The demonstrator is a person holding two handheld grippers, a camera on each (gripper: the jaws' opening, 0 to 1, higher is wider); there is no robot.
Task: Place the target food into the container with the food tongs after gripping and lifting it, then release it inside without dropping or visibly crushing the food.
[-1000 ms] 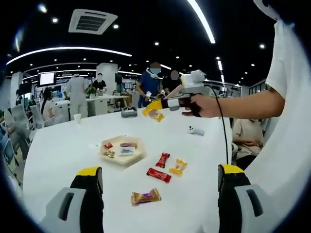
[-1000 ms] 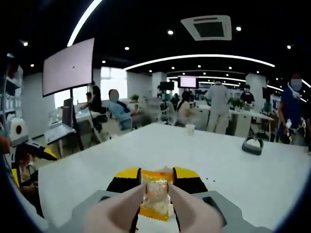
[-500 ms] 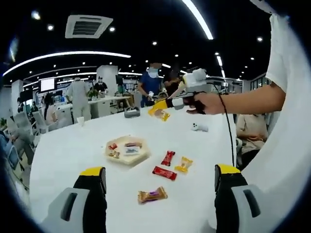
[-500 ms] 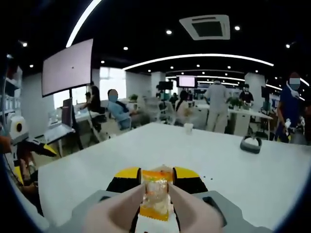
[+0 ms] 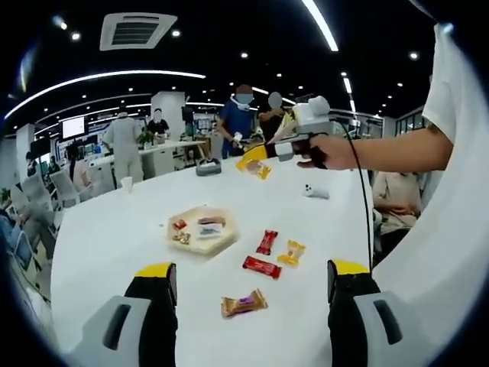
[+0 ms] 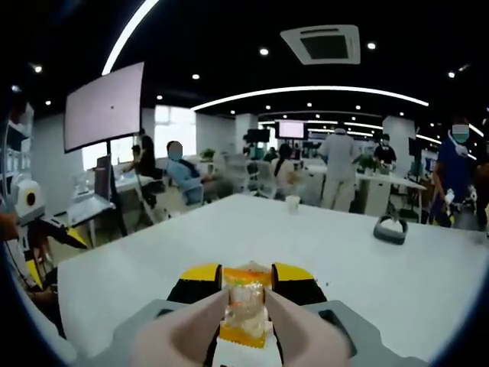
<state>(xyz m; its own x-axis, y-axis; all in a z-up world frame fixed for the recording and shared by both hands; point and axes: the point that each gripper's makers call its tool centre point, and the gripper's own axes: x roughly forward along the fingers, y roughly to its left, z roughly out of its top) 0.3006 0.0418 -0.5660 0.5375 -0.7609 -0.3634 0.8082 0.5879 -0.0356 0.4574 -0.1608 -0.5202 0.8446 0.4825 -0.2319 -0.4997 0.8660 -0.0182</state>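
My right tongs [image 6: 243,284] pinch the orange-wrapped snack [image 6: 244,310] high above the bench [image 5: 114,229], clear for carrying to the tray [image 5: 202,237]; left tongs [image 5: 248,294] gape empty.

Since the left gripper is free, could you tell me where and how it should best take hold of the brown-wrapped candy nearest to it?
Grip the brown-wrapped candy across its plump middle, coming straight down from above. It lies flat on the white table, apart from the other sweets, so the jaws should span its narrow width, not its crimped ends.
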